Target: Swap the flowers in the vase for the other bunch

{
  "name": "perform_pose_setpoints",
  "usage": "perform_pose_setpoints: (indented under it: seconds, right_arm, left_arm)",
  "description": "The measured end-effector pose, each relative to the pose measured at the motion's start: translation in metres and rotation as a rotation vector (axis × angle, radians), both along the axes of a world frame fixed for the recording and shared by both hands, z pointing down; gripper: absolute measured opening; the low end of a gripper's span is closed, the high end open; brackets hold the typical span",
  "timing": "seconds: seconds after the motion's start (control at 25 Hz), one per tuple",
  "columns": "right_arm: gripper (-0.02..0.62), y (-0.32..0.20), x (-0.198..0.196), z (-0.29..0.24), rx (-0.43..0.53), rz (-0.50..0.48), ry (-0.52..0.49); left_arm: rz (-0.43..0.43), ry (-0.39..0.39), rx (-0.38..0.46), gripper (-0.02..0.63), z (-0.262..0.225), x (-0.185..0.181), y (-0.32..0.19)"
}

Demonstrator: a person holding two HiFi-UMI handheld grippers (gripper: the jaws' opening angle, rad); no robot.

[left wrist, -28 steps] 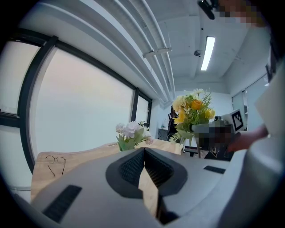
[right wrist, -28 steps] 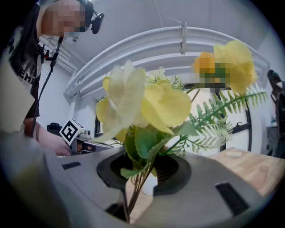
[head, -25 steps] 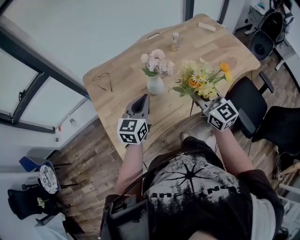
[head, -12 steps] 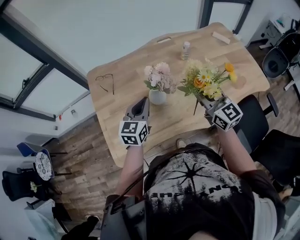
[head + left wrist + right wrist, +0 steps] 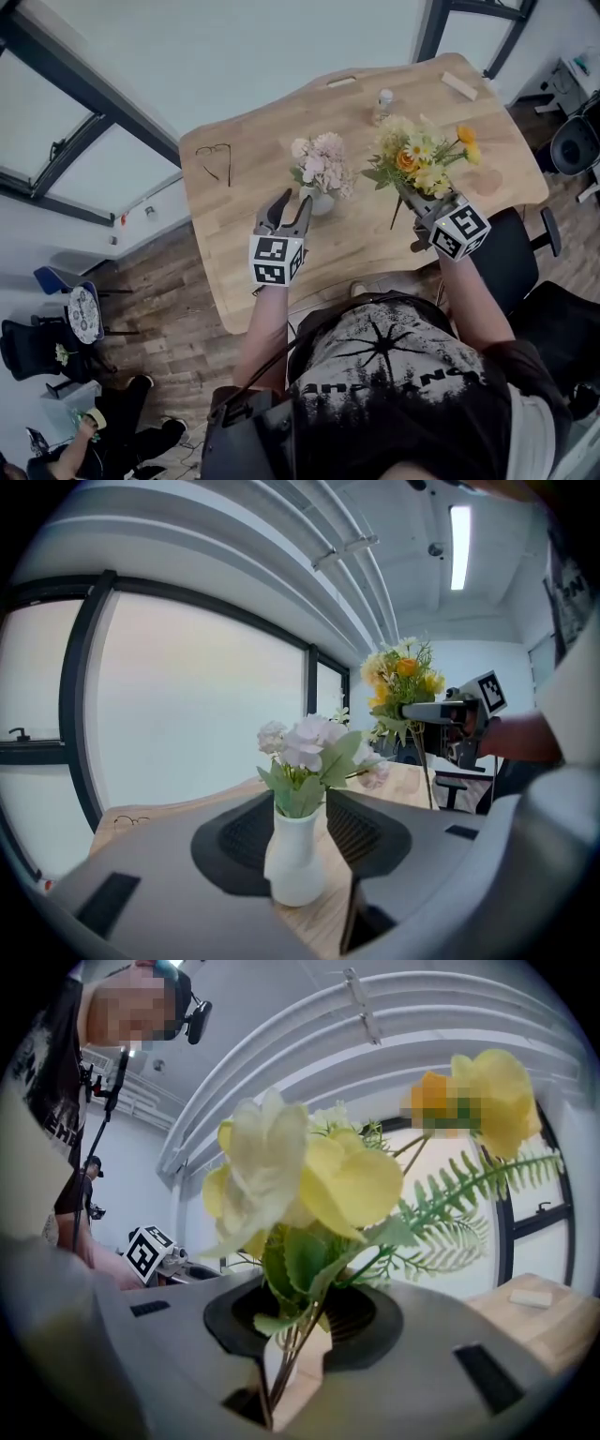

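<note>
A white vase [image 5: 317, 201] with pink flowers [image 5: 319, 165] stands on the wooden table [image 5: 239, 248]. My left gripper [image 5: 292, 201] is right in front of it. Its jaws have just been opening and now stand open. In the left gripper view the vase [image 5: 295, 855] sits between the two pads with a gap on each side. To the right of the vase, my right gripper [image 5: 409, 195] is shut on the stems [image 5: 289, 1354] of the yellow and orange bunch [image 5: 418, 157], which it holds in the air above the table.
A pair of glasses [image 5: 214, 161] lies at the table's left. A small bottle [image 5: 382, 103] and a wooden block [image 5: 459, 85] sit at the far side. A black chair [image 5: 514, 251] stands at the right, beyond the table's edge. A person [image 5: 103, 439] crouches on the floor at lower left.
The left gripper has moved forward up to the vase and its jaws have gone from shut to open. The right gripper has carried the yellow bunch further over the table.
</note>
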State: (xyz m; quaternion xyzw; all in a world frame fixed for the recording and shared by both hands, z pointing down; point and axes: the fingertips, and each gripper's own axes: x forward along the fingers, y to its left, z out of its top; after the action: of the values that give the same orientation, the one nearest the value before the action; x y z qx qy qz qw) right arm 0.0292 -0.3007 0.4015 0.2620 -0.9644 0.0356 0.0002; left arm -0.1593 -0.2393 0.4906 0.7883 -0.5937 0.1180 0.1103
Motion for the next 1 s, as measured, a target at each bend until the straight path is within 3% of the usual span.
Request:
perform_pose_setpoints:
  seconds: [0.44,1.0]
  right_arm:
    - [0.097,-0.025,0.008,0.01,-0.021,-0.004,0.031]
    - [0.097,-0.044,0.013,0.027,-0.049,-0.005,0.056]
  left_arm:
    - [-0.028,-0.035,-0.007,0.318,0.017,0.004,-0.033]
    - [-0.005,-0.05,0.025,0.341,0.019,0.016,-0.064]
